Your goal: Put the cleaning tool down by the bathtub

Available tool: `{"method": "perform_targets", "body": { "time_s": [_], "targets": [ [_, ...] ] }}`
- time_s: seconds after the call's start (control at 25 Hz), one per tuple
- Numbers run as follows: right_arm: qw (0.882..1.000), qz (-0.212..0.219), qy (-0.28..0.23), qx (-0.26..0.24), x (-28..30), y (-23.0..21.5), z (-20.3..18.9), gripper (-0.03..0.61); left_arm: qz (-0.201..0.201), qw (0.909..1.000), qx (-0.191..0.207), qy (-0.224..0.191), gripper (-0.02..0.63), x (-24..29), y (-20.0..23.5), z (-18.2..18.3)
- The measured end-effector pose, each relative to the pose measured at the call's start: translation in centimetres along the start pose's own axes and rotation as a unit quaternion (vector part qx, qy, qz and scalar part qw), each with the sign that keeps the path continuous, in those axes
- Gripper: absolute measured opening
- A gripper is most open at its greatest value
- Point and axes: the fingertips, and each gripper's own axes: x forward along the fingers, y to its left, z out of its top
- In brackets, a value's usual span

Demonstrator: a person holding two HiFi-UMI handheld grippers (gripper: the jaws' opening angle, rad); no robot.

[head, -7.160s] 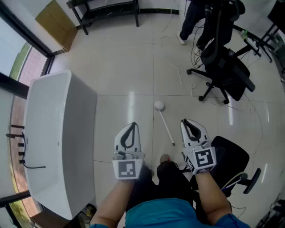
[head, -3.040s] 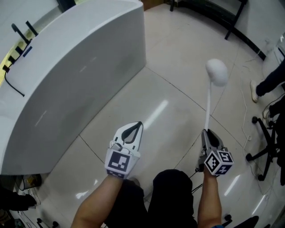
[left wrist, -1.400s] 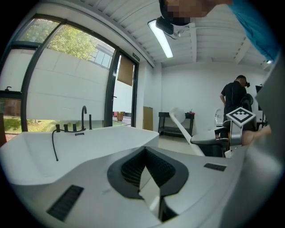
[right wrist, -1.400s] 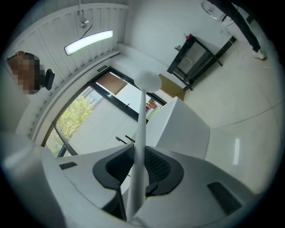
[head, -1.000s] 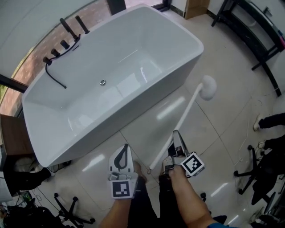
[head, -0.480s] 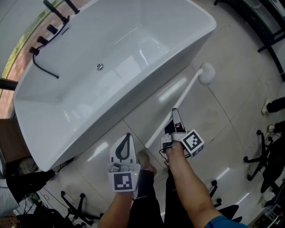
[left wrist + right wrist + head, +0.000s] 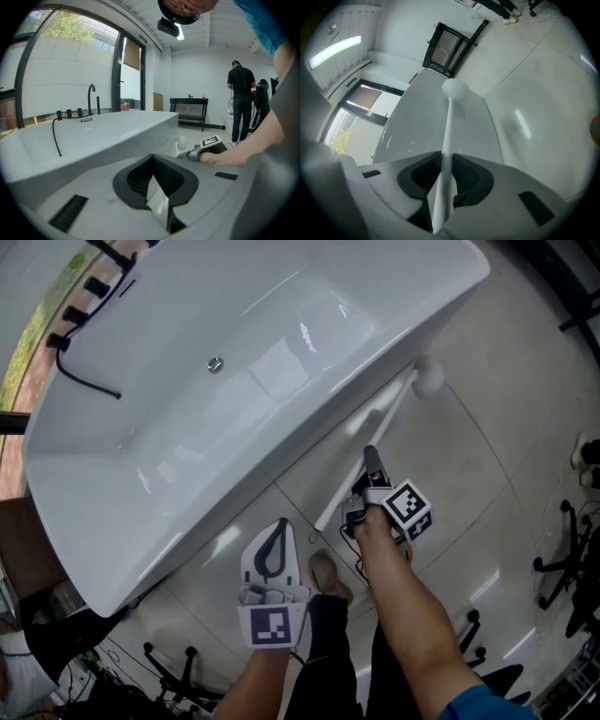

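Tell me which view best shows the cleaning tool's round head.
The right gripper view: the cleaning tool, clamped in the right hand-held gripper, runs to its round head, large against the bathtub. The head view shows the head small at the bathtub's corner; the left gripper view shows it tiny, beyond the bathtub.

A glossy, pale tiled floor [image 7: 469, 465] with thin grout lines carries a white freestanding bathtub [image 7: 234, 381], which fills the far left. Black castered chair bases stand at the near left [image 7: 173, 673] and along the right edge [image 7: 570, 563]. The person's shoe [image 7: 325, 575] is planted near the tub's near side.
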Motion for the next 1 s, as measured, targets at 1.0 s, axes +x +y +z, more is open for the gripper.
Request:
{"method": "perform_targets", "body": {
  "time_s": [1.0],
  "targets": [
    [0.958,0.008,0.208,-0.194,6.2,-6.3,-6.7,0.043,-0.005,0.9991,-0.040,0.015,0.000,4.1,-0.7,-5.8]
  ]
}}
